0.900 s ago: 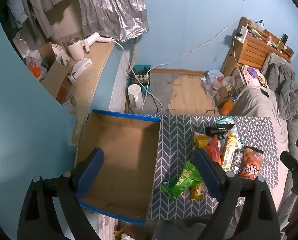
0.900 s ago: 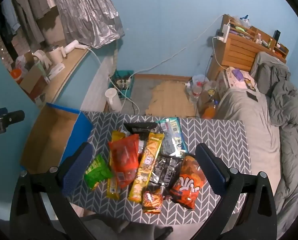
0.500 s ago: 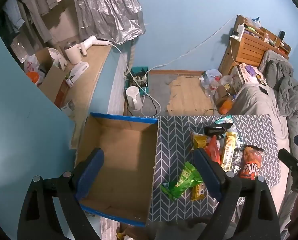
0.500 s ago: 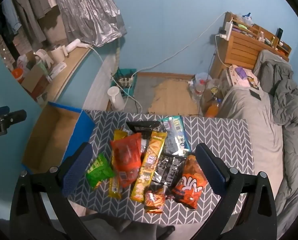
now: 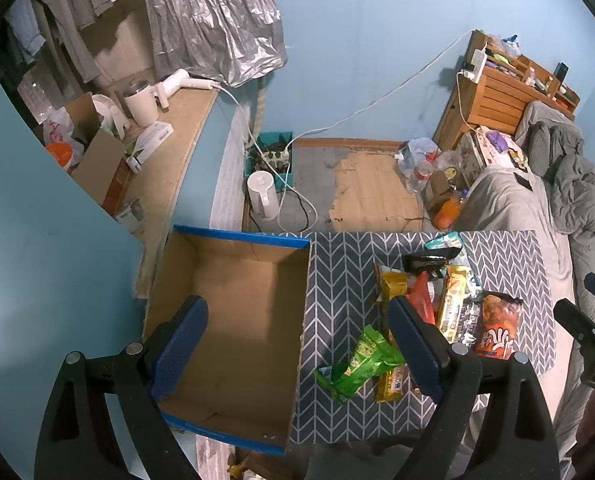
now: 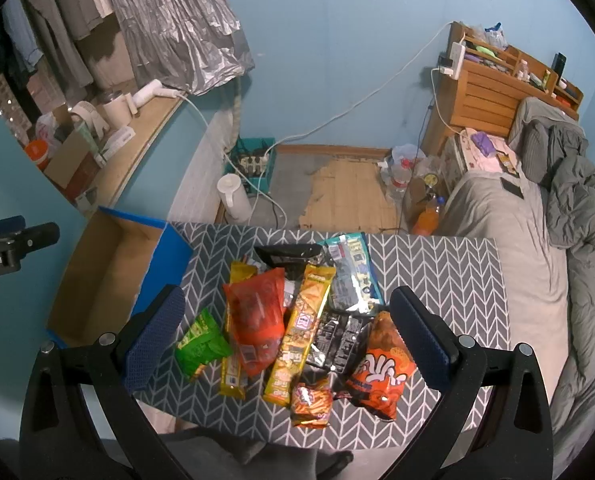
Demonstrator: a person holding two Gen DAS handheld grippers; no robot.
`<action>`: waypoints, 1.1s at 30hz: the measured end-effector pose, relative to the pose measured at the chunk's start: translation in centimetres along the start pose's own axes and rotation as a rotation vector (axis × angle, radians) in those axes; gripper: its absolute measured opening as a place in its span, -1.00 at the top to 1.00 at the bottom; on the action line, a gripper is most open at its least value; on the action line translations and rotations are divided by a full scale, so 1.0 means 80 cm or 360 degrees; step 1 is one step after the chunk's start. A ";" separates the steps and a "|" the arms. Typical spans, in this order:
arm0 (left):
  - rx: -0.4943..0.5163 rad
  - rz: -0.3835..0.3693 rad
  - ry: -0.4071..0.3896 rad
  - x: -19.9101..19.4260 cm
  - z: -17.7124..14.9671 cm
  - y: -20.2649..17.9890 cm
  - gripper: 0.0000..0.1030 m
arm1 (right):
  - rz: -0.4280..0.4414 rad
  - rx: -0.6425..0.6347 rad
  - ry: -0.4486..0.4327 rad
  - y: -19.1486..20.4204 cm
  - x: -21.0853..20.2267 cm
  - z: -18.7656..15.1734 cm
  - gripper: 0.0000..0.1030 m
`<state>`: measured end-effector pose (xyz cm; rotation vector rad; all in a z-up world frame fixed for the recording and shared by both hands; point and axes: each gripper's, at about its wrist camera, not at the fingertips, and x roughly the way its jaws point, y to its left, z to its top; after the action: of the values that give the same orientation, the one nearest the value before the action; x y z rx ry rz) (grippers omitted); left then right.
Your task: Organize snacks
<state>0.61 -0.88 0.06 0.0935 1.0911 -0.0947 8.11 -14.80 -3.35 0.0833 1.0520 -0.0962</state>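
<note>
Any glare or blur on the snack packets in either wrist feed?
Left wrist view: sharp; green crinkled packet readable, fisheye bends the edges. Right wrist view: foil glints on the black shiny packet, orange printed bag clear.

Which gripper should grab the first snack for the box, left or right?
Right. The right gripper hangs open directly over the snack pile, with the red bag between its jaws. The left gripper is open mostly over the empty cardboard box, better placed to steady it.

At lower centre the left gripper gapes wide above an empty box, snacks piled at right on the table.
</note>
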 end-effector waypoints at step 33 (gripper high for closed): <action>0.0000 -0.0027 0.0020 0.001 -0.020 -0.019 -0.80 | 0.0013 0.0013 0.0015 -0.008 -0.002 -0.004 -0.97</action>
<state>-0.91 -2.18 -0.78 0.0849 1.1043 -0.1094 7.67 -15.43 -3.37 0.0957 1.0605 -0.0928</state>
